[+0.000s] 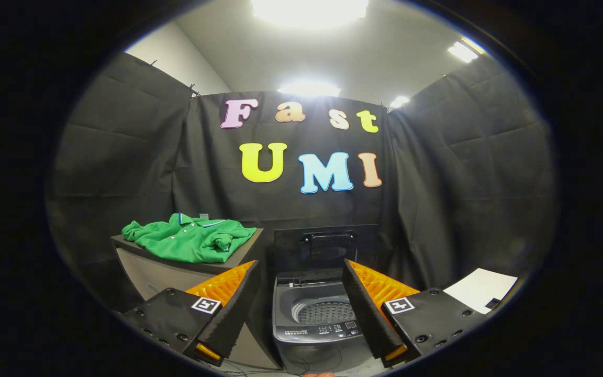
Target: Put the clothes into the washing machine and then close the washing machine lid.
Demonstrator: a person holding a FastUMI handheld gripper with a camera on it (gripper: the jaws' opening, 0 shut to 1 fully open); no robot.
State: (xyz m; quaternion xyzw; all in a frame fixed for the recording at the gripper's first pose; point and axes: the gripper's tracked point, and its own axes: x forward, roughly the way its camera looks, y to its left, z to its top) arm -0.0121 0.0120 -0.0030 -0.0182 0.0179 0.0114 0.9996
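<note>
A green polo shirt (191, 240) lies crumpled on top of a grey box-like stand (144, 269), up and to the left beyond my left finger. A small grey washing machine (316, 327) stands on the floor straight ahead, seen between my fingers. Its dark lid (326, 246) is raised upright at the back, and the perforated drum (327, 312) is exposed. My gripper (301, 277) is open, fingers spread wide with nothing between them, well short of the shirt and above the machine.
Black cloth walls close in the booth at the back and on both sides. A white sheet (480, 289) lies low on the right past my right finger. Thin cables run on the floor in front of the machine.
</note>
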